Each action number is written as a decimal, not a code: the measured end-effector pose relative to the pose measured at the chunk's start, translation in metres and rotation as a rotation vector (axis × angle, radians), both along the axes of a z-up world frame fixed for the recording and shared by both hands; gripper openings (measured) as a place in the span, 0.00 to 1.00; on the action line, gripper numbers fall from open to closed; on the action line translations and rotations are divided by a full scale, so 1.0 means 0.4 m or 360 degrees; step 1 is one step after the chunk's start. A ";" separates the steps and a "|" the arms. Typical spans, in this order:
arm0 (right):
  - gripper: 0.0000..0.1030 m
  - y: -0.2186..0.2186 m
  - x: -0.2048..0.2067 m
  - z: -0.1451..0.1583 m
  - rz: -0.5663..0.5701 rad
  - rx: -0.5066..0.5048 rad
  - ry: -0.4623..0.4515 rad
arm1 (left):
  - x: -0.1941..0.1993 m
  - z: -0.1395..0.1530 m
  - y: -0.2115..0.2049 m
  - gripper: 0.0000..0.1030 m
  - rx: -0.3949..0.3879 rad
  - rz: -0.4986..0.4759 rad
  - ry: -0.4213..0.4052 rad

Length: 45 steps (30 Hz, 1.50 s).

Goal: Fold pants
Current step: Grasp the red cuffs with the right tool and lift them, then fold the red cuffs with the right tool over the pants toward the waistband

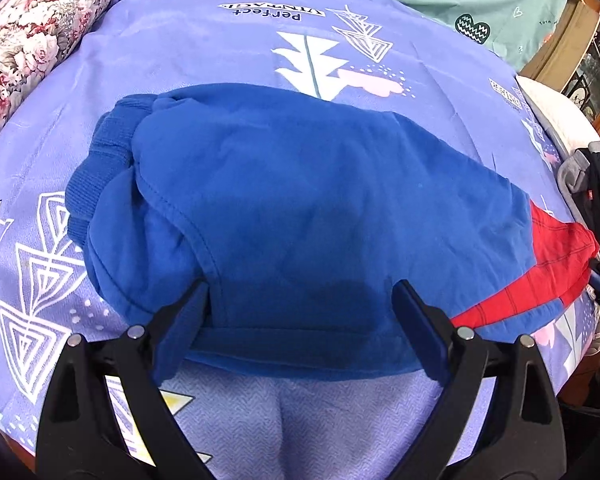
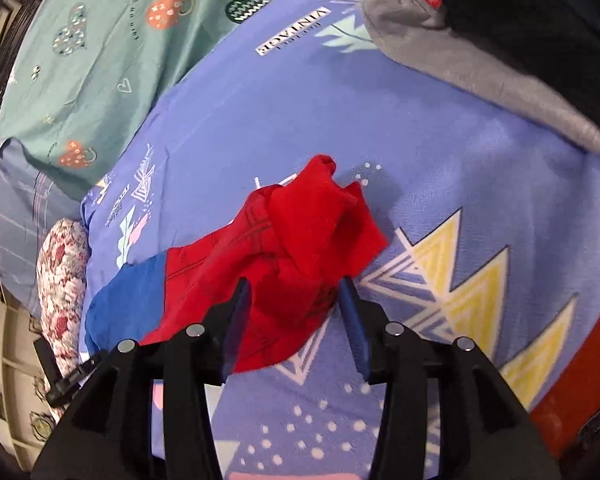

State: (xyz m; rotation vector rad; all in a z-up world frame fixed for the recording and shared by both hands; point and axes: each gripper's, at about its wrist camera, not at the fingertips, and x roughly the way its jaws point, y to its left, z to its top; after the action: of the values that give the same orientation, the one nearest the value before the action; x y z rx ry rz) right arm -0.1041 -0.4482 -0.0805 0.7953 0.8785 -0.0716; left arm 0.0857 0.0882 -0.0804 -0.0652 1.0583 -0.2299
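Left gripper (image 1: 300, 312) spread over blue pants (image 1: 300, 200), right gripper (image 2: 294, 304) spread around red cuff (image 2: 320, 220), sheet (image 1: 220, 48) printed "Perfect VINTAGE"

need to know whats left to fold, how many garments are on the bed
2: the blue and red pants spread mid-bed between both grippers, and a dark and grey garment at the bed's right edge. More may lie out of view.

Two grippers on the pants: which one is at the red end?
The right gripper: its fingers straddle the red cuff end of the pants. The left gripper sits over the plain blue part.
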 end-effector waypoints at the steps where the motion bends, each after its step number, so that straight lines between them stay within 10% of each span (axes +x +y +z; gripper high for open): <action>1: 0.53 0.010 0.005 0.002 -0.0014 -0.0044 -0.0012 | -0.003 0.000 0.001 0.91 -0.0003 -0.0003 -0.0003; 5: 0.67 0.053 0.031 0.012 -0.0009 -0.0127 -0.0028 | -0.012 -0.004 0.013 0.91 -0.0016 -0.0014 -0.0012; 6: 0.60 0.060 0.036 0.011 0.0000 -0.0138 -0.0036 | -0.012 -0.005 0.018 0.91 -0.0029 -0.0011 -0.0015; 7: 0.26 0.066 0.041 0.003 0.0030 -0.0111 -0.0046 | -0.013 -0.005 0.020 0.91 -0.0040 -0.0009 -0.0017; 11: 0.18 0.115 0.031 0.071 0.0070 -0.0262 -0.0191 | -0.018 0.001 0.030 0.91 -0.0078 -0.0009 -0.0038; 17: 0.18 0.460 0.101 0.270 0.0619 -0.0978 -0.0403 | -0.033 0.015 0.067 0.91 -0.0142 0.0055 -0.0082; 23: 0.50 0.800 0.225 0.070 0.1303 -0.1193 -0.0121 | -0.058 0.013 0.097 0.91 -0.0224 0.0106 -0.0096; 31: 0.53 0.675 0.172 0.199 0.1345 -0.0838 -0.0383 | -0.048 0.013 0.117 0.91 -0.0257 0.0111 -0.0087; 38: 0.53 0.773 0.258 0.126 0.1468 -0.1059 -0.0219 | -0.058 0.011 0.110 0.92 -0.0255 0.0108 -0.0095; 39: 0.46 0.786 0.269 0.103 0.1462 -0.1111 -0.0165 | -0.061 0.015 0.114 0.92 -0.0259 0.0113 -0.0099; 40: 0.13 0.785 0.290 0.085 0.1440 -0.1109 -0.0109 | -0.064 0.018 0.120 0.92 -0.0264 0.0120 -0.0103; 45: 0.09 0.707 0.311 0.200 0.1131 -0.1008 -0.0314 | -0.092 0.050 0.192 0.92 -0.0380 0.0185 -0.0120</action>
State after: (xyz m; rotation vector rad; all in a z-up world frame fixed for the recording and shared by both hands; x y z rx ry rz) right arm 0.0203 -0.1653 -0.0006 -0.1223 0.8389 0.3376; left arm 0.0491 0.1650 -0.0604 -0.3298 0.9450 -0.2504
